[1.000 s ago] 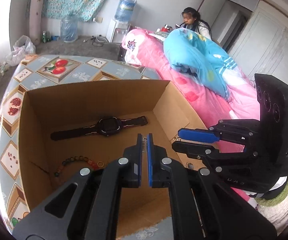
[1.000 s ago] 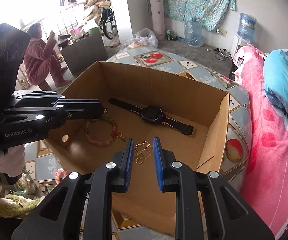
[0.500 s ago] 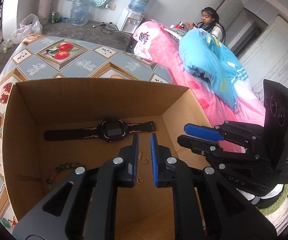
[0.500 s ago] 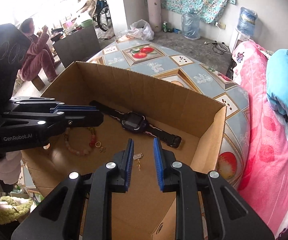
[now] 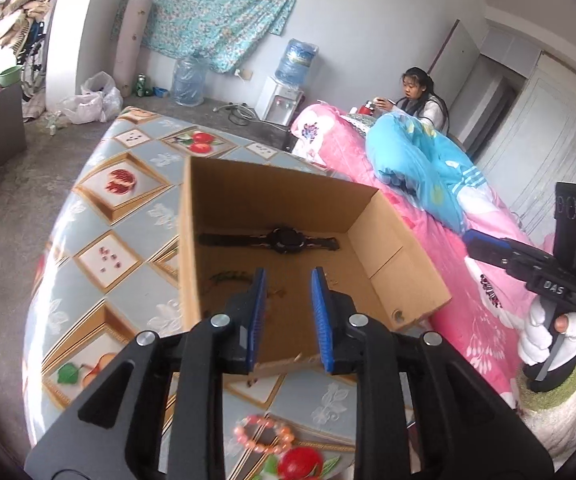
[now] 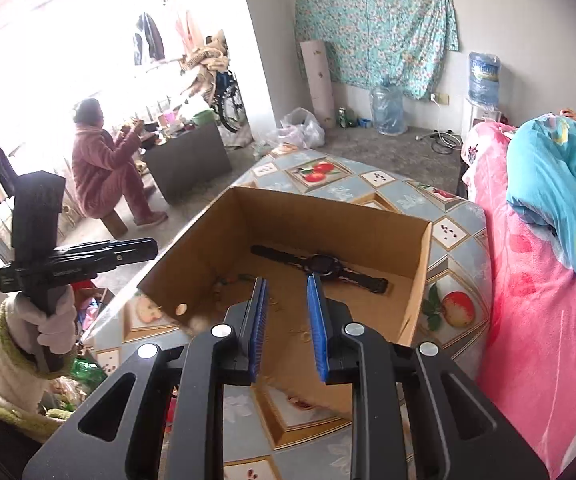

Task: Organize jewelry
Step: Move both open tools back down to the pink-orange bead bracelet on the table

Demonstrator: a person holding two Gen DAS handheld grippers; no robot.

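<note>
An open cardboard box (image 5: pixel 404 264) (image 6: pixel 420 280) stands on the patterned table (image 5: pixel 120 216). A black watch (image 5: pixel 284 239) (image 6: pixel 324 266) lies flat at its far side. A dark bead bracelet (image 5: pixel 228 277) and small gold pieces lie near its left wall, partly hidden. A pink bead bracelet (image 5: pixel 264 434) lies on the table in front of the box, under my left gripper. My left gripper (image 5: pixel 288 312) is open and empty above the box's near edge. My right gripper (image 6: pixel 288 320) is open and empty, also above the near edge. It also shows at the right of the left wrist view (image 5: pixel 488 248).
A pink bed (image 5: pixel 468 280) with a blue quilt (image 5: pixel 420 160) lies right of the table; a girl (image 5: pixel 416 96) sits at its far end. A person in pink (image 6: pixel 104 168) sits by a low dark table at the left. Water bottles stand by the far wall.
Both grippers have pulled back and up from inside the box, and their jaws have opened wider. The pink bead bracelet on the table has come into the left wrist view.
</note>
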